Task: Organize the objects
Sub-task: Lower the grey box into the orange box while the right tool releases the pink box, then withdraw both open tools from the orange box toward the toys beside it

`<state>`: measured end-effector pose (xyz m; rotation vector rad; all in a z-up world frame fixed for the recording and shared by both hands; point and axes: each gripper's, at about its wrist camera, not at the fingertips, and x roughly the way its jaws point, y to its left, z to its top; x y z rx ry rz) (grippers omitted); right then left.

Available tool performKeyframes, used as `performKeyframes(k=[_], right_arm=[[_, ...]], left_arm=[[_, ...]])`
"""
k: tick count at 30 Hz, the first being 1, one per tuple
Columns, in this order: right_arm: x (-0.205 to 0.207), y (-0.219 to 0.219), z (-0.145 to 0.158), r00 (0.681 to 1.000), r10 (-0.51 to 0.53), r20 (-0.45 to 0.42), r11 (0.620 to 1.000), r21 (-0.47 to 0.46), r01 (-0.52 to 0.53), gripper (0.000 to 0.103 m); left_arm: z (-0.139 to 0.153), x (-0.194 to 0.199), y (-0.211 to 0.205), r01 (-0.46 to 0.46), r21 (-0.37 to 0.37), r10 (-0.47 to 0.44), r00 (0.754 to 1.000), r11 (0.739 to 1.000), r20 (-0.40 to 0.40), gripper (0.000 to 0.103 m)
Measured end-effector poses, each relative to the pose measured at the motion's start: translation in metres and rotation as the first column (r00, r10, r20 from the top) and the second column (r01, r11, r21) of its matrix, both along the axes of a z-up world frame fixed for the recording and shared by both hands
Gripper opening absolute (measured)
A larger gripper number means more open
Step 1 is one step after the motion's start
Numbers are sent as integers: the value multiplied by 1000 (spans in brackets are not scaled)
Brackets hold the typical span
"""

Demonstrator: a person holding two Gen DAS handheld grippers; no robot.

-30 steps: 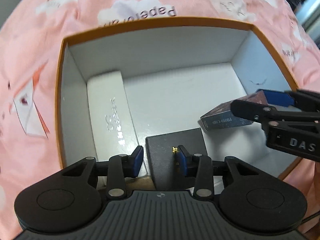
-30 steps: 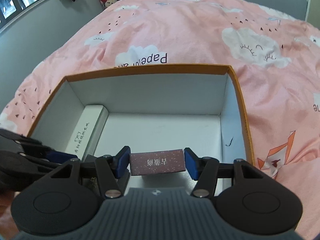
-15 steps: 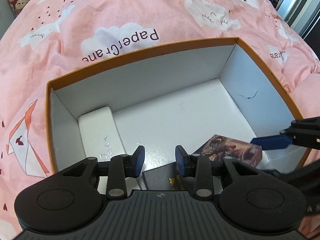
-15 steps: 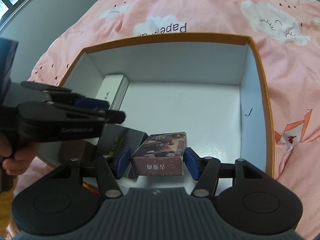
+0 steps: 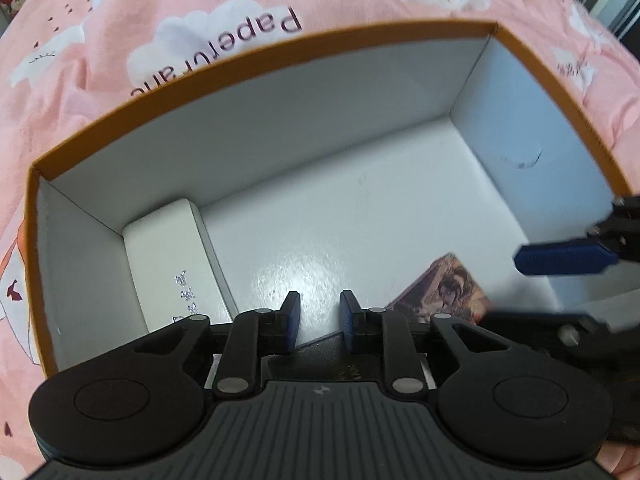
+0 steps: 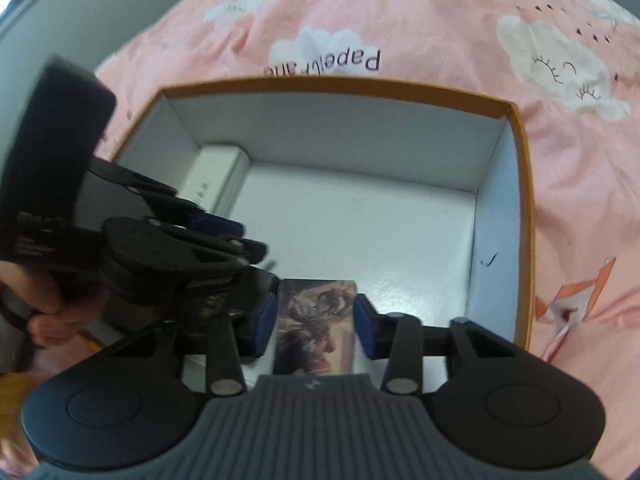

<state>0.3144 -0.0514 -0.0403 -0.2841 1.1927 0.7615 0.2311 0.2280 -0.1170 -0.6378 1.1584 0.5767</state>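
From the left wrist camera, the left gripper (image 5: 319, 316) points down into an orange-rimmed box (image 5: 248, 54) with white inner walls, which sits on a pink bedspread (image 5: 100, 40) printed with clouds. Its jaws have just been closing and now stand narrowly apart with nothing between the blue pads; only the glossy white floor shows in the gap. A long white carton (image 5: 176, 268) lies against the box's left wall, and a dark flat box (image 5: 320, 356) peeks out just below the fingertips. To the right, an illustrated card box (image 5: 448, 292) rests on the floor near the right wall, with one blue pad of the right gripper (image 5: 560, 258) beside it. From the right wrist camera, the right gripper (image 6: 316, 326) straddles the illustrated card box (image 6: 316, 320), which lies flat on the floor near the front of the orange-rimmed box (image 6: 524, 216). Its jaws have just been closing; the pads sit close on either side, but whether they press on it I cannot tell. The left gripper (image 6: 224, 236) crosses in from the left, held by a hand (image 6: 52, 312), with the white carton (image 6: 216, 180) behind it.
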Motion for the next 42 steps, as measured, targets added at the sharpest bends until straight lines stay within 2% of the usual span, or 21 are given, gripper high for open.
performKeyframes(k=[2,7,10,14,20,24,27,32,35,37,40,42], right_arm=[[3,5,-8,1000,18,15,999,-43,-17,23],[6,12,-18,993,73,96,989,-136,-59,19],[9,13,-23,991,92,96,982,-176,-74,19],[14,14,-31,994,97,52,976,-202,-85,19],[16,15,-38,994,69,-90,983,-163,-83,19],[12,19,-39,987,91,-134,983,-145,-111,18],[12,22,-38,986,103,-132,980,-154,-123,18],[19,17,-40,984,84,-158,985,-138,-107,18],[10,21,-36,987,102,-124,981,-150,-120,20],[4,20,-28,992,103,-73,983,-146,-112,20],[-12,13,-6,995,102,25,989,-114,-98,27],[-23,4,11,992,95,87,993,-75,-89,28]], left_arm=[[-2,2,-2,19,0,-19,999,1000,-36,21],[-10,0,-4,59,-55,-63,995,997,-79,16],[-11,-1,-7,93,-37,-97,990,995,-107,15],[-12,-7,-5,82,-65,-87,993,995,-85,15],[-10,-9,-9,84,-60,-89,993,995,-76,15],[-10,-9,-9,78,-60,-83,993,995,-80,14],[-11,-8,-6,77,-61,-81,994,995,-79,14],[-13,-4,-11,82,-42,-86,991,996,-102,12],[-10,-3,-14,74,-26,-76,992,997,-97,13],[-2,-9,-16,42,3,-42,998,999,-42,14],[19,-20,-25,-11,115,7,999,993,39,15],[38,-29,-34,-41,179,24,995,983,98,15]])
